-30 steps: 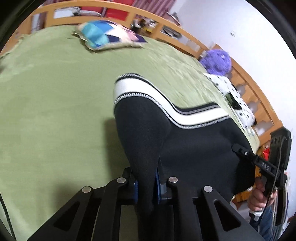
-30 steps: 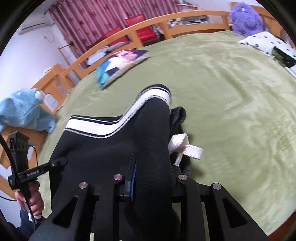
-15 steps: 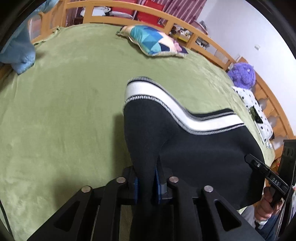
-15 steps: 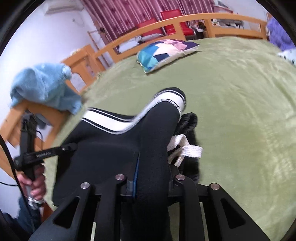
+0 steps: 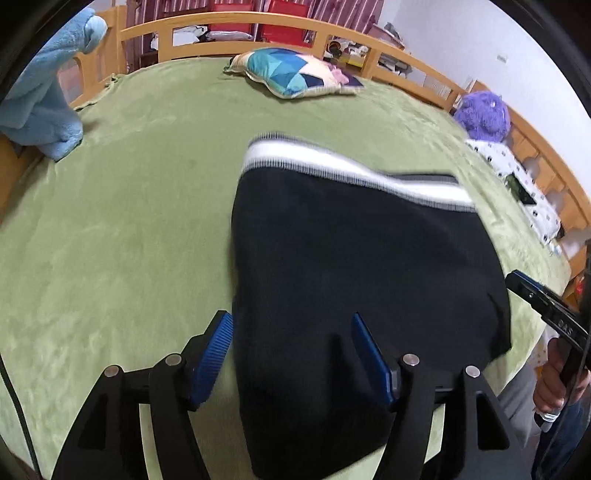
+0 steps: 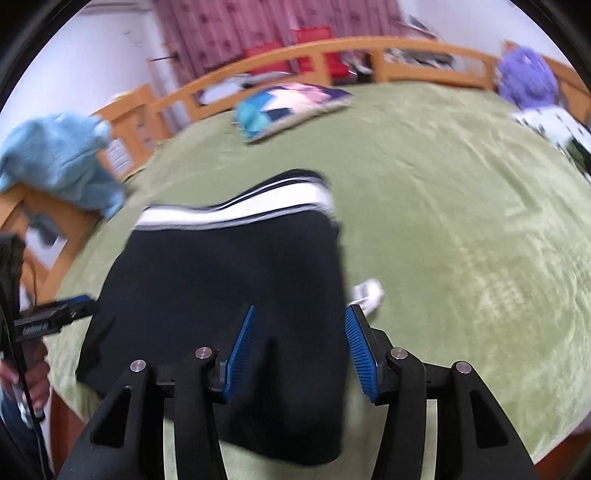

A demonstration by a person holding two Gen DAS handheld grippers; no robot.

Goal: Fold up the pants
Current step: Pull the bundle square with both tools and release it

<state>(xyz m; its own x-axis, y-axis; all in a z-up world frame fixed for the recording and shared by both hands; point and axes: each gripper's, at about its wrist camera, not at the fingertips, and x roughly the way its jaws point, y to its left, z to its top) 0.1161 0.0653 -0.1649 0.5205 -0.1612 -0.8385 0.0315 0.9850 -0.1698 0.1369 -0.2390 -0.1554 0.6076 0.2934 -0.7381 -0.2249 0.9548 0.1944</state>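
Green blanket (image 5: 110, 229) covers a bed that fills both views, with a wooden rail (image 5: 221, 27) curving along its far edge. At the bottom of the left wrist view the left tool (image 5: 291, 354) has its jaws opening, and its blue pads (image 5: 214, 350) stand clear of the cloth on either side. The black pants (image 5: 351, 277) lie folded on the blanket between and beyond them, filling the middle of the frame, with a white striped band (image 5: 332, 170) across their far edge. At the right edge of that frame a hand (image 5: 554, 384) grips the other tool's handle.

In the right wrist view, which is blurred, the right tool (image 6: 299, 350) sits at the bottom with its jaws also opening; the pants (image 6: 229, 288) run between the pads (image 6: 242, 350) without being pinched. A white drawstring (image 6: 365, 293) pokes out at the pants' right edge, just above the right pad. At the left edge a hand (image 6: 29, 376) holds the left tool.

Farther up the bed a patchwork pillow (image 5: 295, 72) lies near the rail. A blue plush (image 5: 40, 96) sits in the upper left and a purple plush (image 5: 482, 116) in the upper right of the left wrist view, with a spotted white cloth (image 5: 517, 177) just below the purple one. Red chairs (image 5: 255, 22) and striped curtains (image 6: 258, 33) stand beyond the rail.
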